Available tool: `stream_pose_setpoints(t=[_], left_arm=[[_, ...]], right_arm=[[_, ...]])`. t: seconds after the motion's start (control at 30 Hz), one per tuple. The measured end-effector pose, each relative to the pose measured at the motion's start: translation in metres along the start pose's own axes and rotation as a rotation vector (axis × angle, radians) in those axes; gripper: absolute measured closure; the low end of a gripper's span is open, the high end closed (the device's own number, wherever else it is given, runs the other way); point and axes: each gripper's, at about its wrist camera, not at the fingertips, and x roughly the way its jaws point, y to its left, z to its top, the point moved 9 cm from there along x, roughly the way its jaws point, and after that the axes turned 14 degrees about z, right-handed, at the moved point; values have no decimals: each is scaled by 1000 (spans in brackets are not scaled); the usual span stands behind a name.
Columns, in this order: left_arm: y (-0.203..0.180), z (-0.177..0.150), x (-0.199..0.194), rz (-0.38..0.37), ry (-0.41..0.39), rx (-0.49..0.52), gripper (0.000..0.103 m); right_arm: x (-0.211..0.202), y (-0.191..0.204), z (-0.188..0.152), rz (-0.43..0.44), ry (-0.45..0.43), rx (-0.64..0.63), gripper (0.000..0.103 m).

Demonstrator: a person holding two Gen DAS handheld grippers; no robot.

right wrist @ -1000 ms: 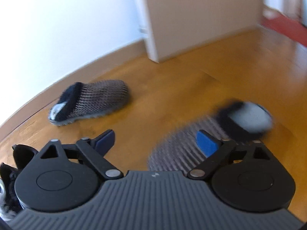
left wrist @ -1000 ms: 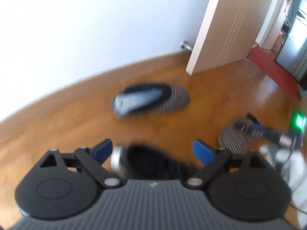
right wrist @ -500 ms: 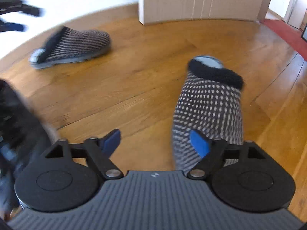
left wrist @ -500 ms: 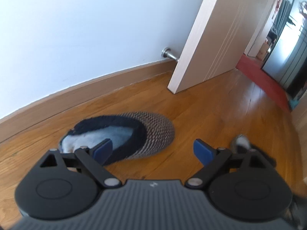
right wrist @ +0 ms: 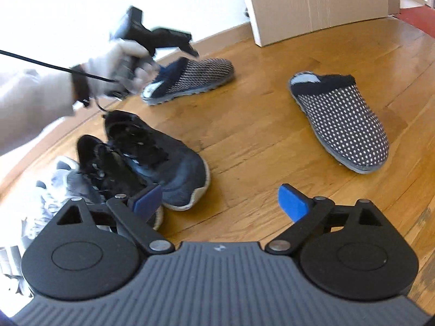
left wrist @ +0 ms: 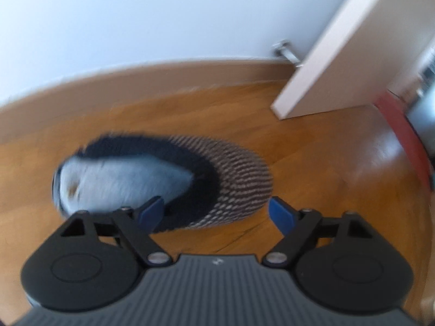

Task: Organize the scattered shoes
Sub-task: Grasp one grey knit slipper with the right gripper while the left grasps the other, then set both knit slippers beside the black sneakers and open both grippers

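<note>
This is a home, most likely a hallway or room entrance: a warm wood plank floor (right wrist: pixel 272 125) meets a plain white wall (left wrist: pixel 163 21) along a wooden baseboard (left wrist: pixel 136 81). A pale interior door (left wrist: pixel 339 54) stands open beside a metal doorstop (left wrist: pixel 286 51) fixed low on the wall, with a red rug (left wrist: pixel 402 125) in the space beyond. House slippers (right wrist: pixel 342 119) and black sneakers (right wrist: pixel 152 157) lie about on the floor, everyday footwear of a lived-in dwelling.
</note>
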Motion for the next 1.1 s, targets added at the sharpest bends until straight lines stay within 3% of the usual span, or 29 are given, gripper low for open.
stream_pose_setpoints(t=[0.03, 0.07, 0.13, 0.33, 0.5, 0.6, 0.67, 0.73, 0.77, 0.9, 1.03, 1.1], left_arm=[[1, 0, 0, 16, -14, 14, 68], [1, 1, -1, 28, -21, 29, 83], [-3, -5, -6, 10, -28, 84, 93], [-21, -50, -37, -98, 1, 287, 95], [-37, -98, -75, -285, 39, 423, 95], [-40, -111, -92, -345, 17, 465, 88], [-31, -105, -102, -368, -2, 407, 79], [-15, -94, -114, -379, -32, 325, 46], [-1, -88, -127, -375, -58, 279, 41], [61, -73, -177, -335, -163, 131, 30], [112, -92, -211, -279, -185, 125, 25], [139, -114, -229, -246, -173, 148, 25]], right_arm=[[-2, 2, 1, 3, -2, 0, 4], [-4, 3, 1, 6, -3, 1, 4], [-7, 4, 2, 9, -5, 13, 4], [1, -1, 7, 10, -6, 23, 4], [12, 2, 15, 12, -6, 0, 4], [22, 7, 23, 27, 12, -55, 4], [34, 9, 32, 27, 44, -143, 3], [49, 11, 43, 2, 92, -262, 3], [55, 11, 49, -6, 98, -315, 1], [106, 10, 79, -44, 203, -613, 1], [167, 7, 86, -65, 371, -863, 1], [188, 11, 88, -53, 407, -918, 1]])
